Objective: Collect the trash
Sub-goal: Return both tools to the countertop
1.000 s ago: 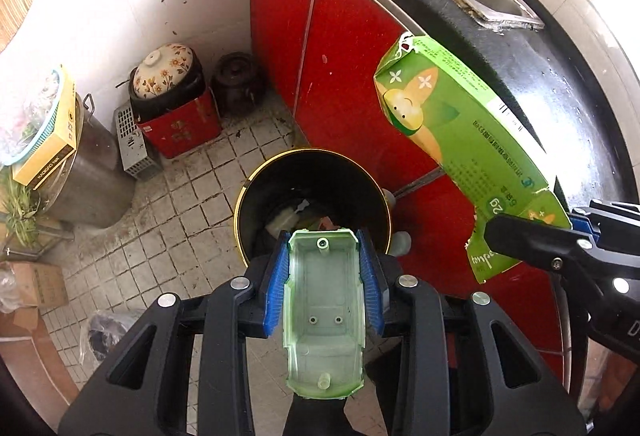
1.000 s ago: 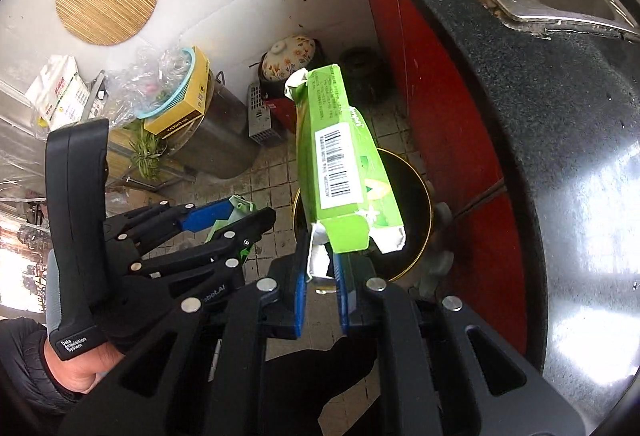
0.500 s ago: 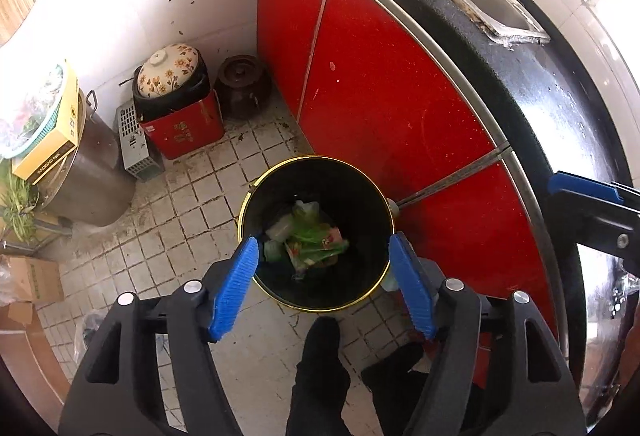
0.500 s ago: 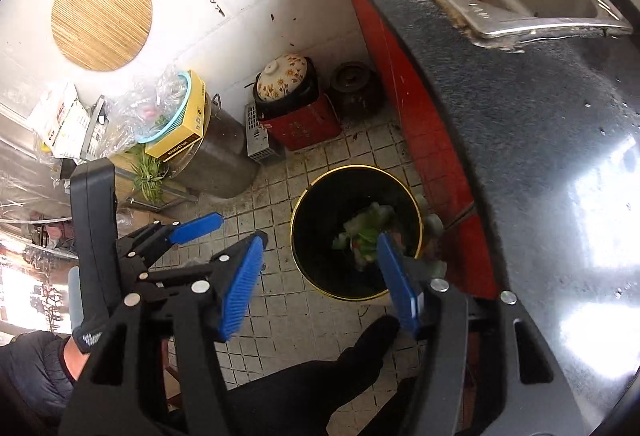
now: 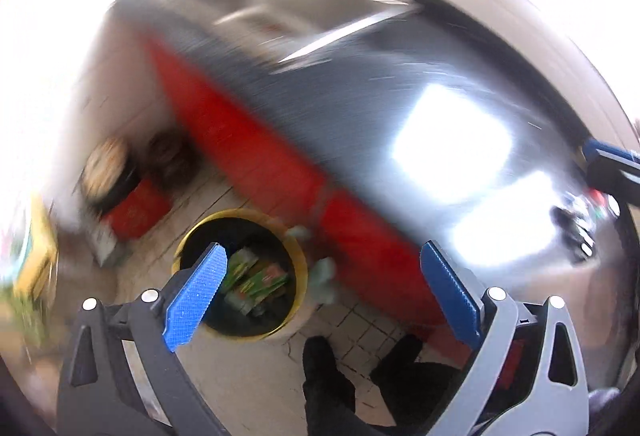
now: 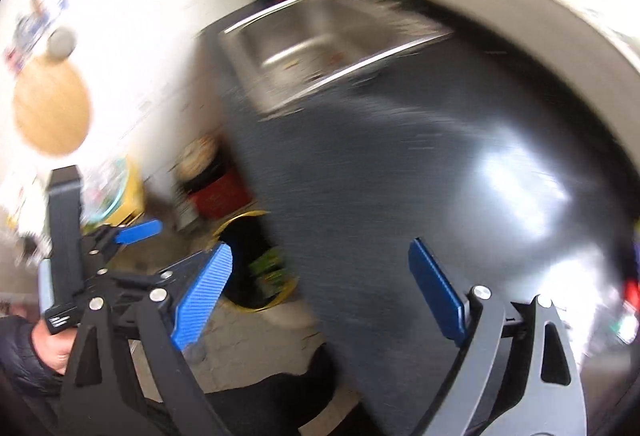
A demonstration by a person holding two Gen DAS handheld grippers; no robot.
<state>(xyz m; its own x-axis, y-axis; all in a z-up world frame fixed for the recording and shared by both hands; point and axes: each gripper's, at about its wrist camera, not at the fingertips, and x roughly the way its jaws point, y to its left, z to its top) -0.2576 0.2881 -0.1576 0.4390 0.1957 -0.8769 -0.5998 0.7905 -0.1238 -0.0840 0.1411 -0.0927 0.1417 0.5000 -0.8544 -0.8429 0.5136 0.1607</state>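
Both views are smearing badly, so I am reading only the larger shapes. At the far left of my right wrist view, a hand [image 6: 48, 348] in a dark sleeve is gripping the handle of the left gripper [image 6: 132, 232], whose blue pad is showing below a round woven mat [image 6: 50, 107] hanging on the white wall. In the left wrist view the left gripper [image 5: 320, 300] is pointing down at the floor, its blue pads spreading wide apart with nothing between them. Just behind its left pad I am seeing the black trash bin [image 5: 298, 264] with a yellow rim, standing on the tiled floor [image 5: 240, 368] against the red cabinet front [image 5: 248, 151]. The trash, a green carton [image 5: 256, 278] among other scraps, is lying inside that bin. Left of the bin a red box [image 5: 136, 211] is sitting against the wall. Moving right, the dark speckled countertop [image 5: 360, 107] is running above the cabinet, with the steel sink [image 6: 320, 35] set into it at its far end. In the right wrist view the right gripper [image 6: 320, 296] is hovering over the counter edge, its pads also widening and holding nothing. At the right edge of the left wrist view, part of the right gripper [image 5: 612, 163] is just poking in.
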